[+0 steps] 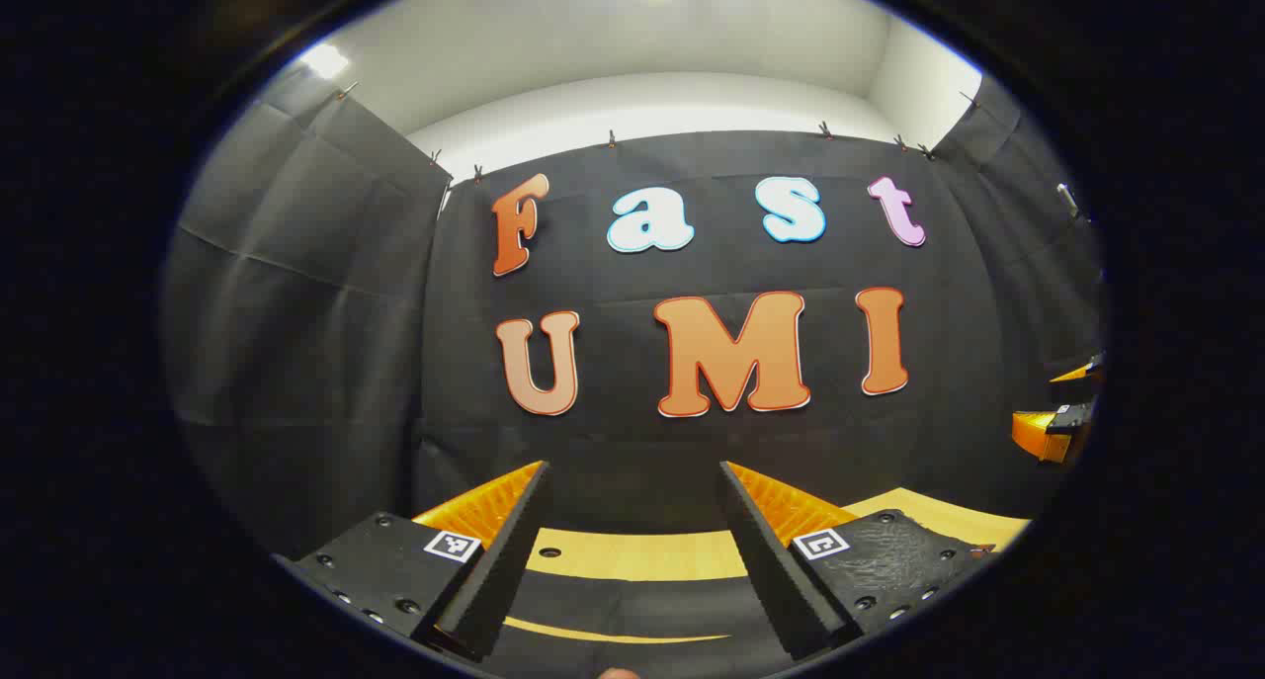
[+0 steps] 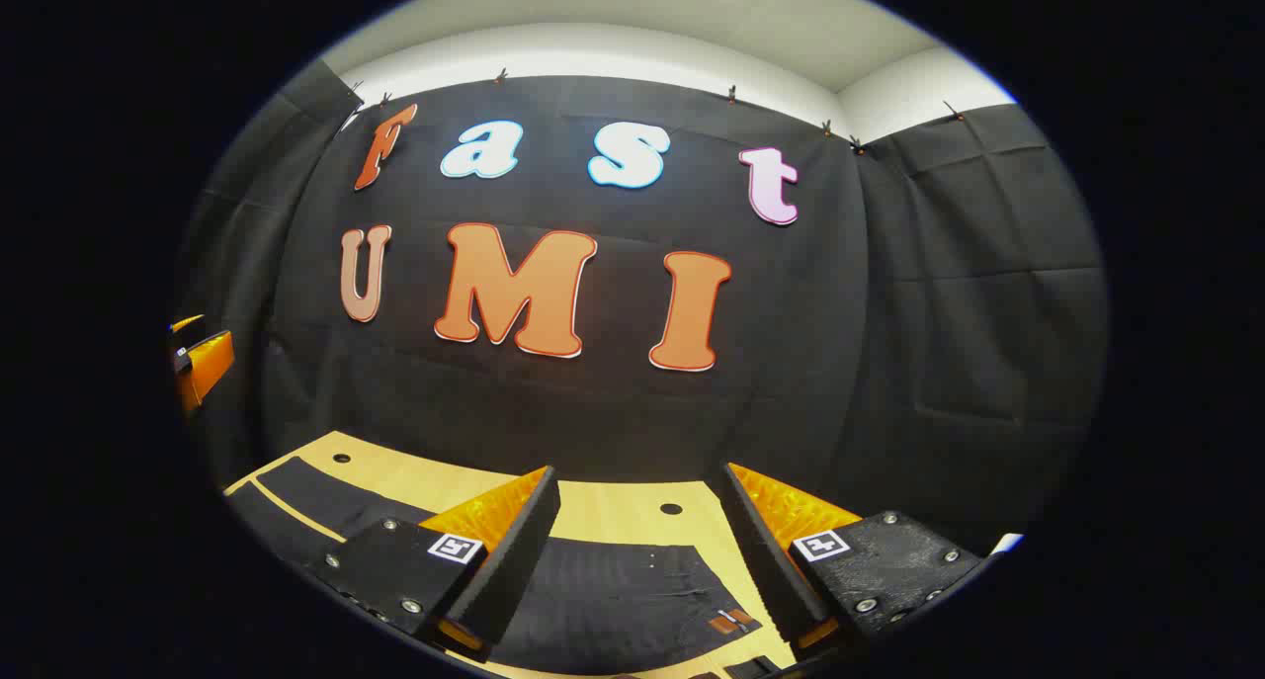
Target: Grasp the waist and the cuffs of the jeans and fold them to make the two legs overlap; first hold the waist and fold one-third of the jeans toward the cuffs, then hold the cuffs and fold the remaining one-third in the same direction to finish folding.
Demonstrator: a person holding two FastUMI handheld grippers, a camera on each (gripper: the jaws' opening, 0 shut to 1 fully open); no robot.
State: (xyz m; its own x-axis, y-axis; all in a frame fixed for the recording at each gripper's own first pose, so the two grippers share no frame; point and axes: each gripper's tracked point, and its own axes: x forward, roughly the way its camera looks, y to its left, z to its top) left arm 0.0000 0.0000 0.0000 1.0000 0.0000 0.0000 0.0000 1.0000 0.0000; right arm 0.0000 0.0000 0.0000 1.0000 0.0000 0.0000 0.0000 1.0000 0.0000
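Black cloth walls close in a pale wooden worktop (image 2: pixel 603 511) where dark jeans (image 2: pixel 613 600) lie flat, waist toward the right gripper (image 2: pixel 637 551). Both grippers hover, jaws open and empty; left gripper (image 1: pixel 632 546) should descend squarely onto the cuffs.

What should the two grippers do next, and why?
Probably lower both toward the dark jeans lying flat on the wooden table. The left gripper and right gripper are open, hold nothing and point at the wall, so nothing is grasped yet.

left gripper view: level, faces booth wall (image 1: pixel 692 442) | right gripper view: same wall, table (image 2: pixel 613 511)
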